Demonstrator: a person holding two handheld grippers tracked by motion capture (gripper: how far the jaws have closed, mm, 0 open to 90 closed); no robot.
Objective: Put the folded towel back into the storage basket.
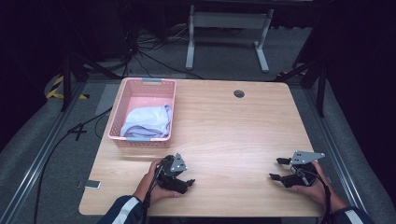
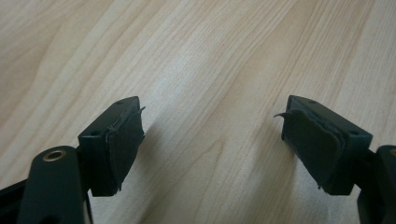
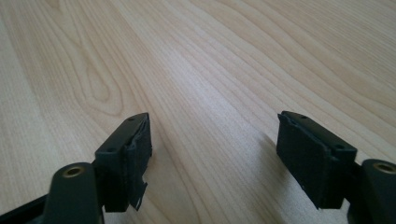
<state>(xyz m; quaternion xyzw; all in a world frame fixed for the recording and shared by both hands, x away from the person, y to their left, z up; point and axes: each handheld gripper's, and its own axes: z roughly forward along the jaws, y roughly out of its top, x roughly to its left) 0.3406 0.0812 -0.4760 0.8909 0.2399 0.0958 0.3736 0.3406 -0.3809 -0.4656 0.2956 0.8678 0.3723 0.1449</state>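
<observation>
A pink plastic basket (image 1: pixel 117 111) stands at the far left of the wooden table (image 1: pixel 233 130), with a folded pale blue-white cloth (image 1: pixel 147 122) lying in it. My left gripper (image 1: pixel 187 179) is low over the table near the front edge, in front of the basket, held in a hand. Its jaws stand wide apart in the left gripper view (image 2: pixel 212 121), with bare wood between them. My right gripper (image 1: pixel 275 169) is at the front right and points left. It is open too, and nothing is between its pads (image 3: pixel 212 130).
A round cable hole (image 1: pixel 239 94) sits near the table's far edge. A small grey tag (image 1: pixel 92 185) lies at the front left corner. Beyond the table stand a white frame (image 1: pixel 229 28) and cables on the floor.
</observation>
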